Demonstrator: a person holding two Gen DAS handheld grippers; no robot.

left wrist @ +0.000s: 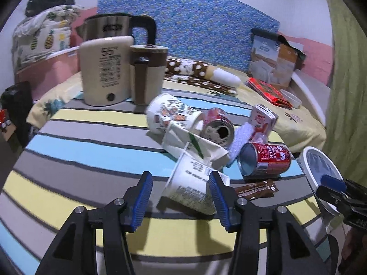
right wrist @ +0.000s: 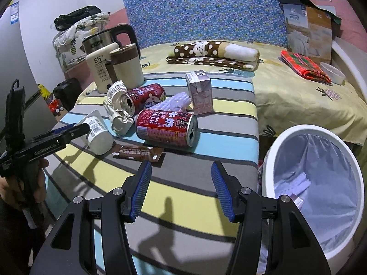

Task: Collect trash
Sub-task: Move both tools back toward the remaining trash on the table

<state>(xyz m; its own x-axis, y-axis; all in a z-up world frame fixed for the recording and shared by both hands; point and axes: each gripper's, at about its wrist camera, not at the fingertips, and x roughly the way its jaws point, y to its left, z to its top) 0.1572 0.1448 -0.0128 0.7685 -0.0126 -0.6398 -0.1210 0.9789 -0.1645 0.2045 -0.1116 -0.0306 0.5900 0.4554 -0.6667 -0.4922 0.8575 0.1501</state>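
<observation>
White paper cup [left wrist: 192,183] lies tipped on the striped cloth [left wrist: 91,142], long axis running near-to-far, mouth toward me. My left gripper [left wrist: 181,197] is closest: jaws apart, straddling it, right pad at the cup wall, not clamped. Thin, crushable paper. Right gripper [right wrist: 181,190] sits open and empty, the glossy red can [right wrist: 167,128] beyond it. Lined bin [right wrist: 314,167] at right.

Both wrist views angle down, close — sharing the striped table [left wrist: 91,142].
</observation>
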